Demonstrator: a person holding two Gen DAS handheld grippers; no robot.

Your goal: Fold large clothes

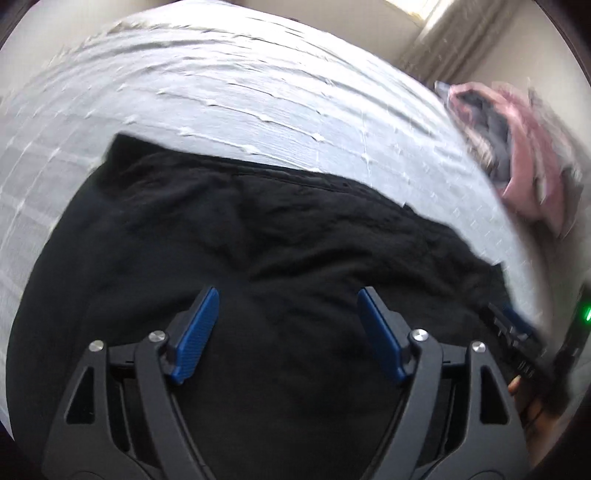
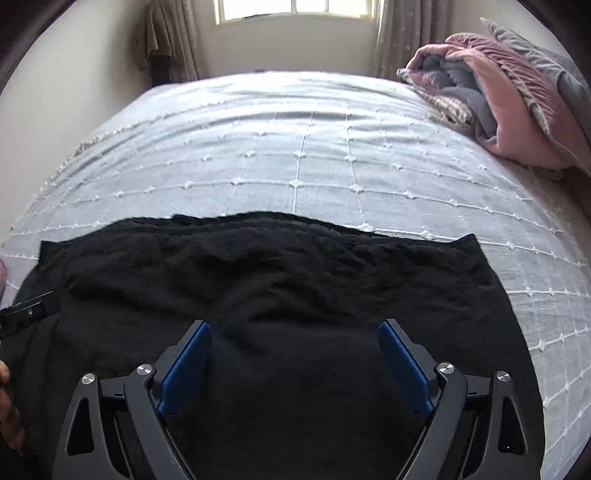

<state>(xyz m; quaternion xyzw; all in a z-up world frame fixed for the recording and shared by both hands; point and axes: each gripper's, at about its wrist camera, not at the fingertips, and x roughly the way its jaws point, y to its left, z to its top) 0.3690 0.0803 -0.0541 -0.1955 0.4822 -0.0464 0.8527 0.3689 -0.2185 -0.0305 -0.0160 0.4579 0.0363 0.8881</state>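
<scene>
A large black garment (image 1: 258,229) lies spread flat on the white bedspread, filling the lower half of both views (image 2: 277,280). My left gripper (image 1: 288,295) hovers over its middle, open, with nothing between its blue pads (image 1: 195,336). My right gripper (image 2: 295,328) stands open too, above the garment's near part, blue pads (image 2: 404,365) wide apart and empty. The left gripper's tip shows at the left edge of the right wrist view. The right gripper's body shows at the right edge of the left wrist view.
The white quilted bedspread (image 2: 314,155) stretches far beyond the garment. A pile of pink and grey bedding (image 2: 498,99) sits at the bed's far right corner (image 1: 517,140). A window and curtains (image 2: 295,11) stand behind the bed. A hand (image 2: 7,406) shows at the left edge.
</scene>
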